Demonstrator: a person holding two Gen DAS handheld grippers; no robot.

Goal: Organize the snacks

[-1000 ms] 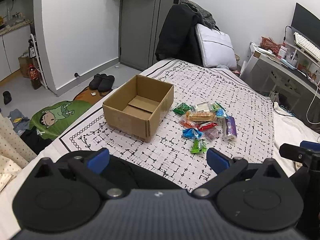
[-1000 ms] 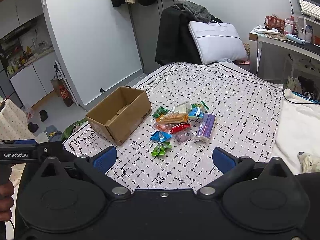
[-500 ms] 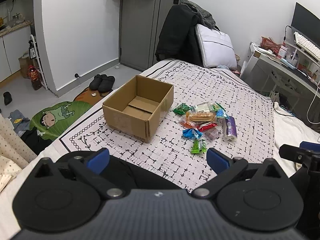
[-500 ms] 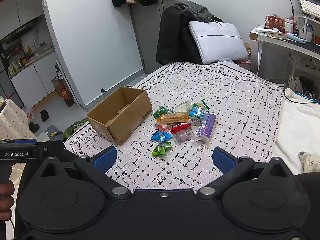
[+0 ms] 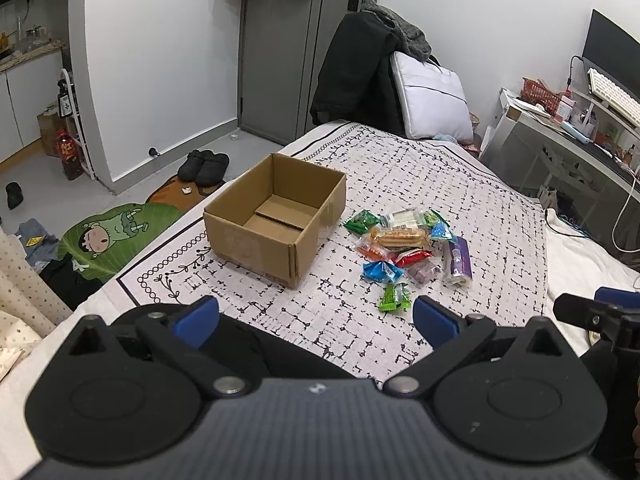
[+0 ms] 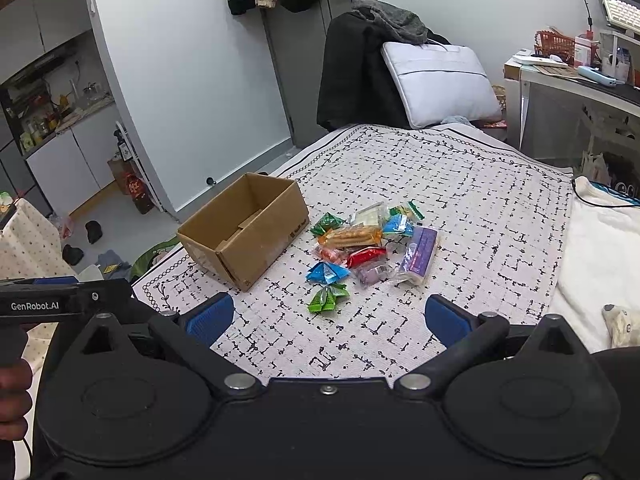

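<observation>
An open, empty cardboard box [image 5: 276,216] [image 6: 244,232] sits on the patterned bedspread [image 5: 460,184]. To its right lies a pile of several wrapped snacks [image 5: 408,244] [image 6: 368,248]: green, blue, red, orange and purple packets. A green packet [image 5: 394,298] [image 6: 328,298] lies nearest me. My left gripper [image 5: 316,318] is open and empty, held back from the snacks. My right gripper [image 6: 328,318] is open and empty, also short of the pile.
A chair with dark coats [image 5: 360,76] and a grey pillow [image 5: 434,100] stand at the bed's far end. A desk [image 5: 568,128] is on the right. Slippers [image 5: 204,164] and a green mat [image 5: 108,240] lie on the floor at left.
</observation>
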